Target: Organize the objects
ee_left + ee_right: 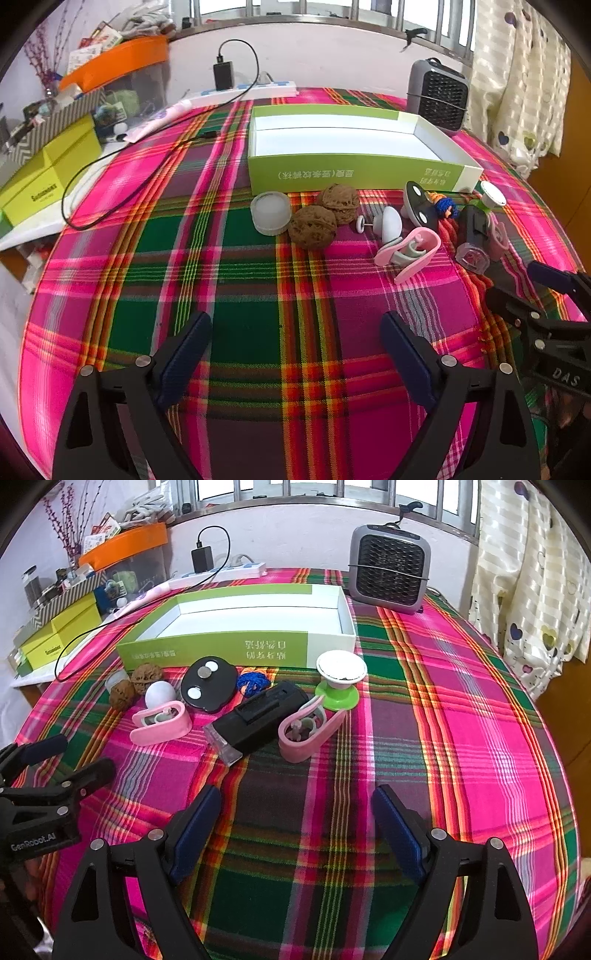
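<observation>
An empty green and white box [354,173] [221,651] lies on the plaid cloth. In front of it sit a clear round jar [270,212], two walnuts [312,227] [147,677], a white knob [389,221], a black oval disc [210,683], a blue-haired doll [445,206], a black device with a clear cap [262,718], two pink clips [162,725] [306,731] and a green and white cup [340,679]. My left gripper [295,325] hangs open over bare cloth, short of the walnuts. My right gripper [295,801] is open too, short of the black device.
A grey fan heater [389,568] stands at the back right. A power strip [255,90] with a black charger and a trailing cable lies behind the box. Yellow-green boxes [44,177] and an orange-lidded bin [118,62] crowd the left. A curtain [528,583] hangs on the right.
</observation>
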`<state>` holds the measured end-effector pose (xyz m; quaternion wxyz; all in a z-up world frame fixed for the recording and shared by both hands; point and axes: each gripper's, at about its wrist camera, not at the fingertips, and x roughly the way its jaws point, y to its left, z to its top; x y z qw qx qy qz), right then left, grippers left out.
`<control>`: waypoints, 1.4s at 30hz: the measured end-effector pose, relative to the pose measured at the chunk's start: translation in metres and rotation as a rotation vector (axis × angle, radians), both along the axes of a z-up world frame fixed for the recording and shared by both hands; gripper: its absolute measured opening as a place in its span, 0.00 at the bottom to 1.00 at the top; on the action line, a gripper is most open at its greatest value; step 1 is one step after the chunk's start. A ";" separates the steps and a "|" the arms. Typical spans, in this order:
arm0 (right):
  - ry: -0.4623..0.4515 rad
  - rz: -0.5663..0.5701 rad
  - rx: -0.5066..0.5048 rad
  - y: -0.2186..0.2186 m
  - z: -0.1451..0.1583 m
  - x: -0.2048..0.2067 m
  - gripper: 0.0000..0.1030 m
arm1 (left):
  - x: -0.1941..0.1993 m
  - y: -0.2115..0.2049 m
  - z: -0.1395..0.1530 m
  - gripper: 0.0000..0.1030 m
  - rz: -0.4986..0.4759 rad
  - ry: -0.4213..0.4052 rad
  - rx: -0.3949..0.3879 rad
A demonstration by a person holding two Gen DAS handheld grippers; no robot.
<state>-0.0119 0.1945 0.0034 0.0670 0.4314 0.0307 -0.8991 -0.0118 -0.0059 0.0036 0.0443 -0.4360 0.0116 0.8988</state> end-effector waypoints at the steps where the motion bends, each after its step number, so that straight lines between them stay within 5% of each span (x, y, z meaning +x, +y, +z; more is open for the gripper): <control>1: 0.000 0.000 -0.009 0.002 0.000 -0.001 0.81 | -0.002 -0.001 0.001 0.88 -0.007 -0.002 0.012; 12: -0.017 -0.020 -0.031 0.011 0.002 -0.020 0.72 | -0.022 -0.021 0.006 0.84 -0.037 -0.007 0.117; 21: -0.021 -0.034 -0.050 0.014 0.004 -0.029 0.63 | -0.042 -0.031 0.009 0.83 -0.022 0.001 0.121; 37: -0.005 -0.084 -0.036 0.026 0.005 -0.030 0.26 | -0.049 -0.029 0.007 0.80 -0.038 -0.007 0.156; 42: -0.002 -0.082 -0.031 0.027 0.005 -0.030 0.22 | -0.049 -0.026 0.008 0.80 -0.049 -0.002 0.162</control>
